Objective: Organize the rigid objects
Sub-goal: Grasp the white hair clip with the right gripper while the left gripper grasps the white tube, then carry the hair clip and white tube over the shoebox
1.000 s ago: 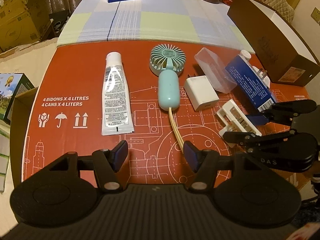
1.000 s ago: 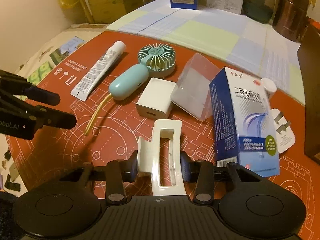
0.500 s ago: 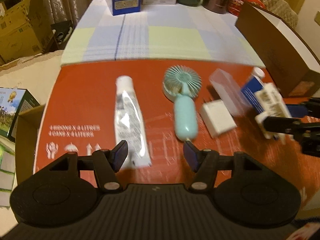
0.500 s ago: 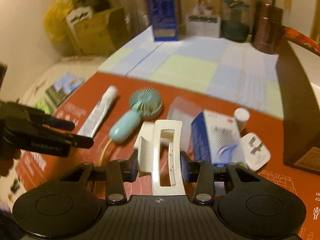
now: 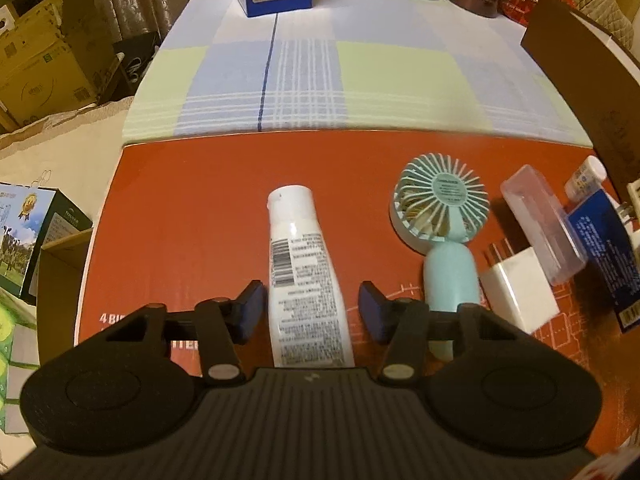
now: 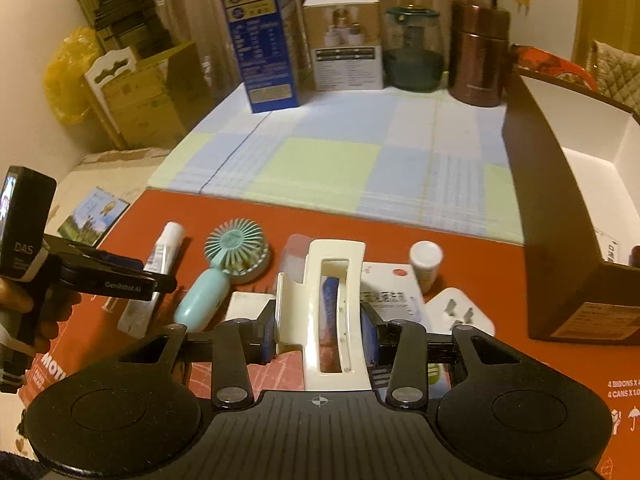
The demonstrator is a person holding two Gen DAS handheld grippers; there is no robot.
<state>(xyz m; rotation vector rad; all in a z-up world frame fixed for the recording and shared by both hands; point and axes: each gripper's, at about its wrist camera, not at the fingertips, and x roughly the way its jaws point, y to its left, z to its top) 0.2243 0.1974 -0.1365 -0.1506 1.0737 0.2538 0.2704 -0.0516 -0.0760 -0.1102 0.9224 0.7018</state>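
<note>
A white tube [image 5: 304,264] lies lengthwise on the red cardboard sheet [image 5: 192,220]. My left gripper [image 5: 310,312] straddles its lower half. Its jaws are closing, with a thin gap still showing on each side of the tube. From the right wrist view, the left gripper [image 6: 132,276] hangs over the tube [image 6: 160,264]. My right gripper [image 6: 320,332] is shut on a cream hair claw clip [image 6: 336,308] and holds it above the sheet. On the sheet lie a mint hand fan [image 5: 440,208], a white charger [image 5: 516,292], a clear case [image 5: 540,220] and a blue box [image 5: 604,248].
An open brown box [image 6: 560,240] with a white inside stands at the right. A small white bottle [image 6: 426,260] and a plug adapter [image 6: 460,312] lie near it. Cartons, a jar and a brown flask [image 6: 478,56] line the table's back; cardboard boxes [image 5: 44,64] stand left.
My left gripper has moved left from the fan's cord to the tube, and its jaws have narrowed. My right gripper has risen with the clip and tipped toward the back of the table.
</note>
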